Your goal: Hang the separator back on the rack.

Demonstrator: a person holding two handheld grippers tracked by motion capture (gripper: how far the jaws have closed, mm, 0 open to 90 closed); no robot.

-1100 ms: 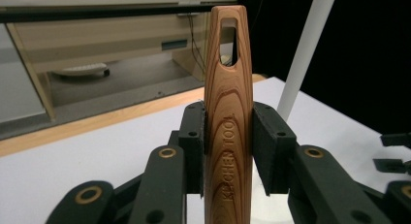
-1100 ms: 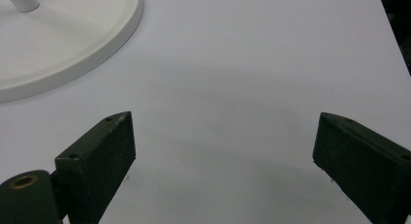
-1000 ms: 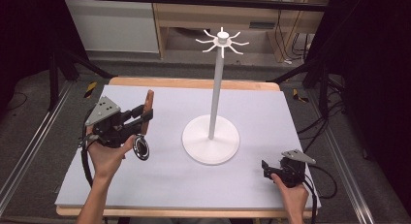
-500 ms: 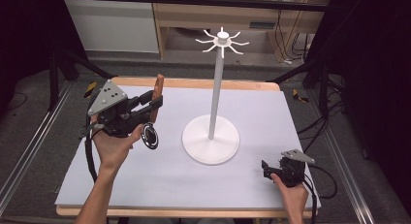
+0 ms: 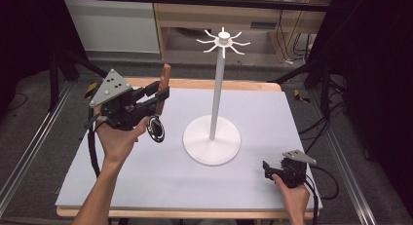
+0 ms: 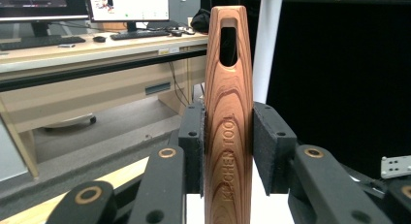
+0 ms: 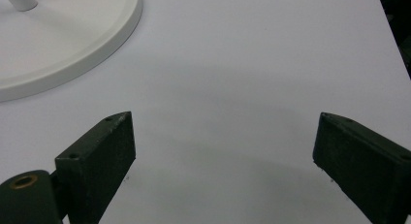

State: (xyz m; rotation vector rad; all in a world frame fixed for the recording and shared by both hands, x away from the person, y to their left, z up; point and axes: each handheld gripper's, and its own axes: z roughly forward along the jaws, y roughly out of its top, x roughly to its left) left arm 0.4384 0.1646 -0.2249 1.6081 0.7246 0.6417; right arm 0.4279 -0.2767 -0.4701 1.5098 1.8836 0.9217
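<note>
Left gripper (image 5: 158, 96): raised above the table's left side, near the far edge; jaws clamped on the wooden handle, a pad pressed to each flank.
Wooden handle (image 6: 228, 112): stands upright between the pads in the left gripper view; reddish grain, a slot cut near its top, the words "KITCHEN TOOL" running down its face. In the high view it rises past the jaws, above the far-left part of the table.
Round black head (image 5: 156, 129): hangs below the left gripper, clear of the mat; what kind of utensil it is, cannot tell.
Right gripper (image 5: 269, 169): low at the table's near-right corner, held in the person's right hand; jaws spread wide with nothing between them, bare mat beneath in the right gripper view.
White stand (image 5: 212, 142): round base at the middle of the mat, thin pole upright, a ring of small hooks (image 5: 223, 40) at the top. Well apart from both grippers.
Mat (image 5: 195, 186): pale grey-lilac sheet covering the wooden table (image 5: 243, 84), whose edge shows along the far side.
</note>
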